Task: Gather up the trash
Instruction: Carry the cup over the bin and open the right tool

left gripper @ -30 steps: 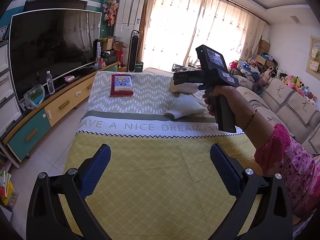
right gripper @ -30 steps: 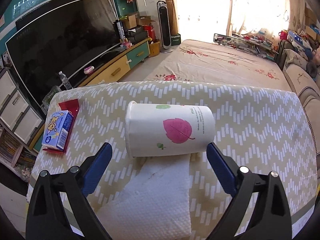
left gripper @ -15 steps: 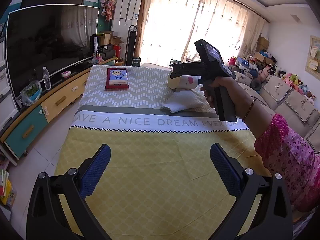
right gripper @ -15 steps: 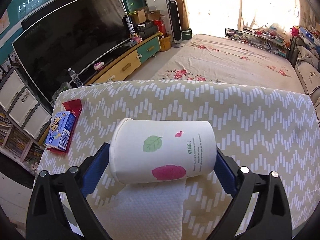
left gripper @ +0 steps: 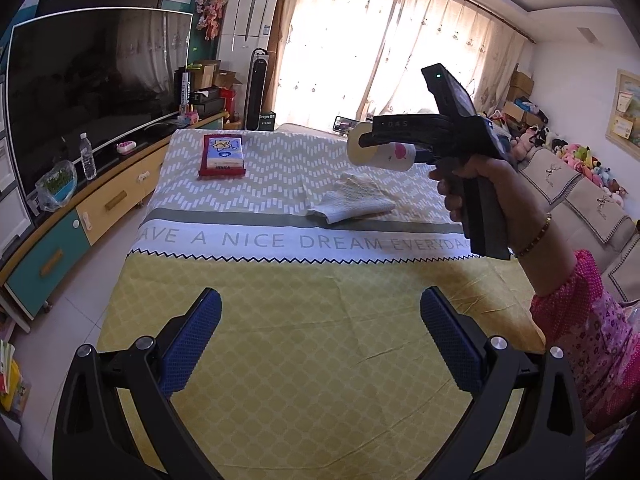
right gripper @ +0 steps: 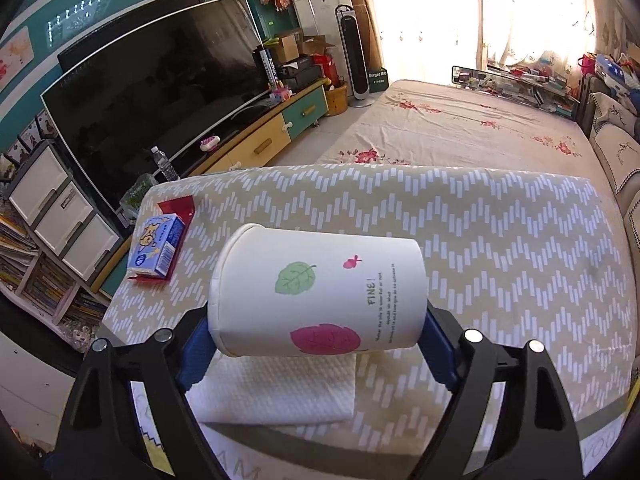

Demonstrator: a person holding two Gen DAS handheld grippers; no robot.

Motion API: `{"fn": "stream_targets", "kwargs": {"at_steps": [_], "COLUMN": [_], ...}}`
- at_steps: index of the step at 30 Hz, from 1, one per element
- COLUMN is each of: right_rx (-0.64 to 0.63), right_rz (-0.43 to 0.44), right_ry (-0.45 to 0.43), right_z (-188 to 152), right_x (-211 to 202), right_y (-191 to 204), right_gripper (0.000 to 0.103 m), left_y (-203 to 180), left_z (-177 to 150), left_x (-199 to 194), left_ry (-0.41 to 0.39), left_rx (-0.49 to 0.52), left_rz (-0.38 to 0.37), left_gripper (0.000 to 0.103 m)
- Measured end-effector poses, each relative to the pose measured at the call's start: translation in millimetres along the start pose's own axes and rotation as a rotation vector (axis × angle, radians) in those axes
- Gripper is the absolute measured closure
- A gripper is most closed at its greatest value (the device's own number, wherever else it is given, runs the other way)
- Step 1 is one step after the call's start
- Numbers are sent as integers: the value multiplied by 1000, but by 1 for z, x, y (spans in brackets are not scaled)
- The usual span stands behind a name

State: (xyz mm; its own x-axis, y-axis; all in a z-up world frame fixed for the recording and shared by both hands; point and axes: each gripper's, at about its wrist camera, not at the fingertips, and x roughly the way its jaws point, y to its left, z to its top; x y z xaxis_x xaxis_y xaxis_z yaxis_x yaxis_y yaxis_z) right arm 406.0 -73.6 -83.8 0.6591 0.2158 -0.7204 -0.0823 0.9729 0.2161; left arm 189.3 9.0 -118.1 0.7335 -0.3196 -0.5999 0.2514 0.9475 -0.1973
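A: Right gripper [right gripper: 316,344] clamped end to end on the paper cup [right gripper: 316,296], one blue pad at the rim, the other at the base. Jaws just closed in onto it. Cup lying sideways, lifted clear of the tablecloth [right gripper: 500,248], above the paper towel [right gripper: 276,392].

B: Left gripper [left gripper: 320,336]?

A: Pads wide apart, nothing between, hovering over the yellow end of the cloth.

B: Handling?

A: Probably light, thin-walled, easily crushed. Likely stiffest at the rolled rim and the base, so a lengthwise grip looks sensible; gentle squeeze only. Towel soft and limp, best pinched at a folded edge.

B: Any writing?

A: "FINE!" on the cup beside green and pink leaves; smaller print too tiny to read. Cloth band reads "HAVE A NICE DREAM EVERYDAY", partly cut off. Blue cartoon carton [right gripper: 158,250] on a red wrapper [right gripper: 178,206], lettering illegible.
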Motion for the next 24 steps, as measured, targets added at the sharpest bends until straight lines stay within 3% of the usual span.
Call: {"fn": "stream_targets", "kwargs": {"at_steps": [6, 11, 18, 24], "right_rx": [15, 56, 202, 381], "right_rz": [-3, -74, -266, -419], "right_ry": [-87, -151, -217, -208], "right_z": [-30, -66, -124, -183], "right_x": [-70, -127, -197, -232], "right_y": [-13, -46, -140, -241], "right_gripper": [22, 22, 22, 22], "left_y": [-17, -35, -63, -87], "left_z": [-1, 1, 3, 5], "left_x": [-6, -9, -6, 5], "left_ry": [-10, -19, -11, 10], "left_rx": [33, 61, 80, 56], "left_rz": [-16, -28, -50, -86], "left_gripper": [5, 5, 5, 5]}}
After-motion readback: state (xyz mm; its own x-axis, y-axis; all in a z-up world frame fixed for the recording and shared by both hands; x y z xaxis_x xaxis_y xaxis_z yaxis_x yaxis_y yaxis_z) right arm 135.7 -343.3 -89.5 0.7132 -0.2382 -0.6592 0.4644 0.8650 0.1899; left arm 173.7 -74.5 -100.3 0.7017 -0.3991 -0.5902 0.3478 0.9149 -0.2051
